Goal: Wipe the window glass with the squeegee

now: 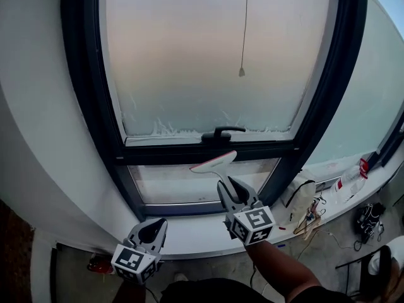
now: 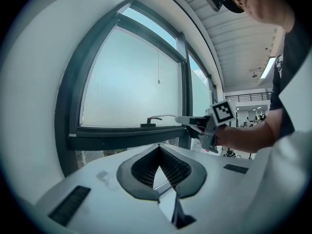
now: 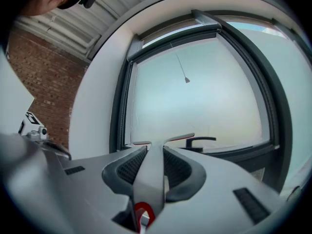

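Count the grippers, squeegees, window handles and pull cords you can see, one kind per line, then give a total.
Grippers: 2 (left gripper, right gripper)
Squeegee: 1
Window handle: 1
Pull cord: 1
Total: 5

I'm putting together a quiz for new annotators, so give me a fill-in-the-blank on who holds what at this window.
The squeegee is clamped in the ____ hand-held gripper. The left hand-held gripper is shut on ____. In the head view, the squeegee's blade sits just ____ the black window handle.
Missing words: right; nothing; below.
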Tool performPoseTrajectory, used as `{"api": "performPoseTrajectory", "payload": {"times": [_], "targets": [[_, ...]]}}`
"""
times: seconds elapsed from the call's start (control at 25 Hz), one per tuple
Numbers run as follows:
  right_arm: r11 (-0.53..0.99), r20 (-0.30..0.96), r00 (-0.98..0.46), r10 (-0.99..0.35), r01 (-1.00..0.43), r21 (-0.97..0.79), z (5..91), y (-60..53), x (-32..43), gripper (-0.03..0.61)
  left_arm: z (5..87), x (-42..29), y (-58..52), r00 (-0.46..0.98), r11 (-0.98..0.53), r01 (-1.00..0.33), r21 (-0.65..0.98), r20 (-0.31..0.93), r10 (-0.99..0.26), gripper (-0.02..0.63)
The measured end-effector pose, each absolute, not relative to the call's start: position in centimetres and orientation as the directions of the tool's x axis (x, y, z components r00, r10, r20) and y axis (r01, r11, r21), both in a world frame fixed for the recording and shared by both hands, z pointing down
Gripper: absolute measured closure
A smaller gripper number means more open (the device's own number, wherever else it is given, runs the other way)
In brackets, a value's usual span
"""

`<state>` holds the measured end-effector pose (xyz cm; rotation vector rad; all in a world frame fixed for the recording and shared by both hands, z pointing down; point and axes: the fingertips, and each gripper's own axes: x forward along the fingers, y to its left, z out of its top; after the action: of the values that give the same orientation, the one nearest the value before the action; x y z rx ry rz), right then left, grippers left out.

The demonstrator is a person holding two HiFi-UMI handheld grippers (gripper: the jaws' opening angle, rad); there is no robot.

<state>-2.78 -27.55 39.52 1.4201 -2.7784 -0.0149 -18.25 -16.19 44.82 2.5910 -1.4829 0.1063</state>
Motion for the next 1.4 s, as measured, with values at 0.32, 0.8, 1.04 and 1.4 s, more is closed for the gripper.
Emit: {"api": "performPoseTrajectory", "payload": {"times": [0.32,0.8,1.04,1.4], "targets": [[0.549,0.080,-0.553,-0.829,-0.833,-0.073,43.0,-18.5,10.6,0.488,44.7,-8.4,-12.1,0.548,-0.538,-0.835,0.116,0.099,-0.830,0.614],[0.579,0.077,-0.587,-0.806,-0.808,-0.108,44.4,-8.3,19.6,0.487,46.1,1.8,-3.0,0.539,-0.523,-0.841,0.141,0.116,-0.834,0.612],[0.597,0.090,-0.609,-0.788,-0.792,-0.129,44.1,-5.2,20.5,0.487,45.1,2.9,0.3,0.519,-0.503,-0.853,0.138,0.140,-0.843,0.612],[0.573,0.049,-0.581,-0.812,-0.811,-0.122,41.7,-3.1,20.8,0.486,43.2,0.8,0.7,0.490,-0.477,-0.870,0.125,0.113,-0.864,0.612]]}}
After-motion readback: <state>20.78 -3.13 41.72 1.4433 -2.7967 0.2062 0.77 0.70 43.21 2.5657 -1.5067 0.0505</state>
